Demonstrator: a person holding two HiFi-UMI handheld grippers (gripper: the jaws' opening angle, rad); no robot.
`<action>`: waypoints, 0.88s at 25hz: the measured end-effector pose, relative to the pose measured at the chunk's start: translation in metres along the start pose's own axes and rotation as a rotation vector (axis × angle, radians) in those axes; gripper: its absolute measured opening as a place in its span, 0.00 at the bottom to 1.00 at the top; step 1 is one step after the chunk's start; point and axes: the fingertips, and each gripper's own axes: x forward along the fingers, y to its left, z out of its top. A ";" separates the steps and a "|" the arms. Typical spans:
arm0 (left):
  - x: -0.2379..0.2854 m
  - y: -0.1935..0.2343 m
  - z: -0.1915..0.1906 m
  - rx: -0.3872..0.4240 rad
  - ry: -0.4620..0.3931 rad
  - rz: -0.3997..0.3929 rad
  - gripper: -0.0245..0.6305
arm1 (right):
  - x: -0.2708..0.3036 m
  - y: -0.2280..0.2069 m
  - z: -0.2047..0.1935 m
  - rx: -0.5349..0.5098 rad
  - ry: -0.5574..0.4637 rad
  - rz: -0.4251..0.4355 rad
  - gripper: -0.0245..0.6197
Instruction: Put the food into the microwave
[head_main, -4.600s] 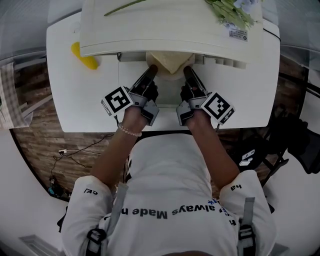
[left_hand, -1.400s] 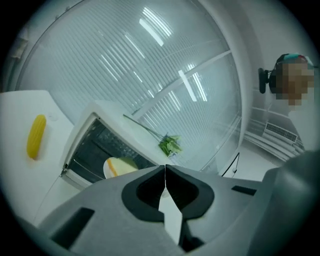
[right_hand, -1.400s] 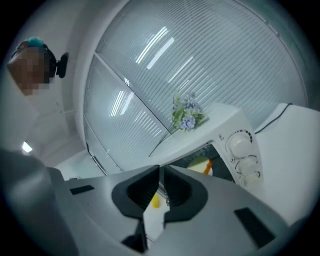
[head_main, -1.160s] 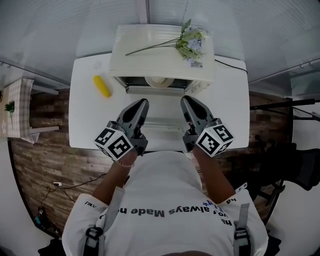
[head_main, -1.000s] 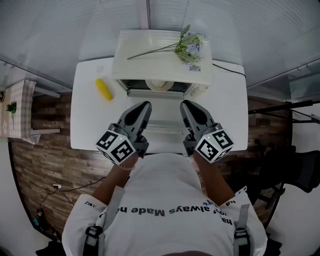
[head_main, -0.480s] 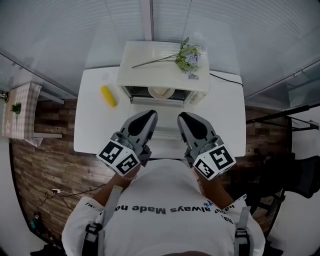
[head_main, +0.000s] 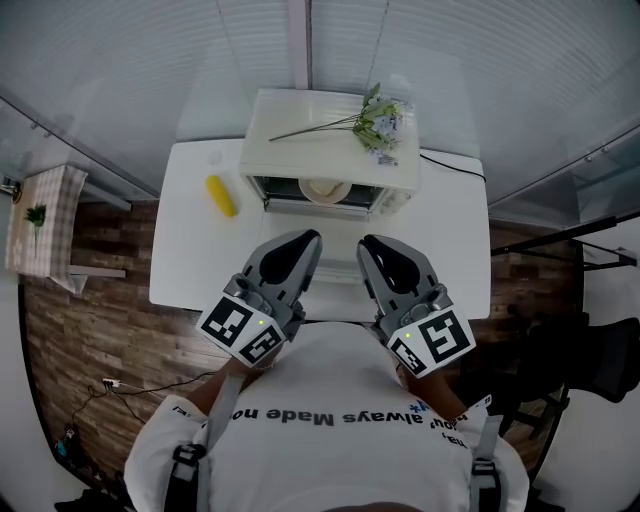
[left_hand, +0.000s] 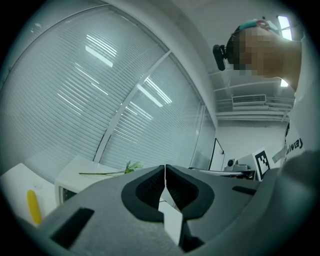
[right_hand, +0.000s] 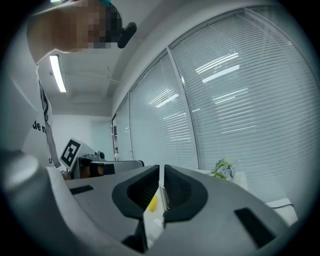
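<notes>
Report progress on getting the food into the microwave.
Done: a plate of food sits inside the microwave. In hand: nothing; the left hand-held gripper and right hand-held gripper are shut, empty. Left: the door is open, and a corn cob lies on the table.

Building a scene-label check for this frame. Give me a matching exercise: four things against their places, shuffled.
Things
1. flowers
2. yellow item
3. plate
4. left gripper

Places
A. inside the microwave
B. on the white table, left of the microwave
C. raised in front of the microwave, jaws together
D. on top of the microwave

Pairs: 1-D, 2-B, 3-A, 4-C
</notes>
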 end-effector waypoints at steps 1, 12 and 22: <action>0.000 -0.001 0.001 0.005 -0.003 0.000 0.06 | 0.000 0.000 0.000 0.001 0.000 0.000 0.09; 0.002 -0.003 0.003 0.002 0.000 0.005 0.06 | -0.003 -0.005 0.005 -0.008 -0.011 -0.017 0.09; 0.002 0.000 0.001 -0.003 0.003 0.011 0.06 | -0.003 -0.007 0.003 -0.005 -0.005 -0.019 0.09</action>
